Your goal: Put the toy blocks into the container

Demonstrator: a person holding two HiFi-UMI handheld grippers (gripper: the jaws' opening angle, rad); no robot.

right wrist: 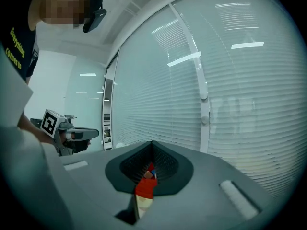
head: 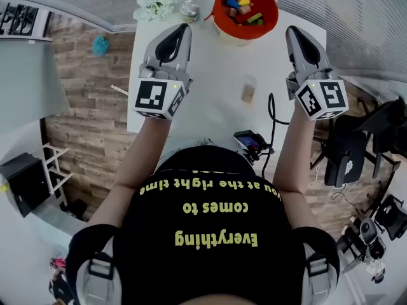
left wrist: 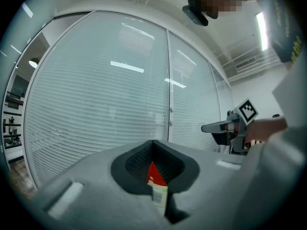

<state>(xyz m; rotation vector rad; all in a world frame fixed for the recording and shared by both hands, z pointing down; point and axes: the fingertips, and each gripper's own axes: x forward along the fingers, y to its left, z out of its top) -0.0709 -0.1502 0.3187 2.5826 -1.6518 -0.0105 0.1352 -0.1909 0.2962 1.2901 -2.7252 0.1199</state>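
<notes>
An orange container [head: 222, 18] stands at the far edge of the white table [head: 210, 75], with several coloured toy blocks [head: 242, 8] inside. One pale wooden block [head: 248, 93] lies on the table between my two grippers. My left gripper [head: 185, 28] hovers left of the container, raised and level, its jaws together with nothing held [left wrist: 153, 142]. Right of the container my right gripper [head: 291, 30] is raised too, shut and holding nothing [right wrist: 152, 143]. Through each jaw slit a sliver of red shows. Each gripper view catches the other gripper [left wrist: 230, 126] [right wrist: 72, 133].
White flowers [head: 157, 3] and a small metal can [head: 189, 8] sit left of the container. A phone-like device [head: 251, 142] and a black cable [head: 272, 110] lie at the table's near edge. A dark chair [head: 346, 151] stands to the right. Glass walls with blinds [left wrist: 120, 95] face the grippers.
</notes>
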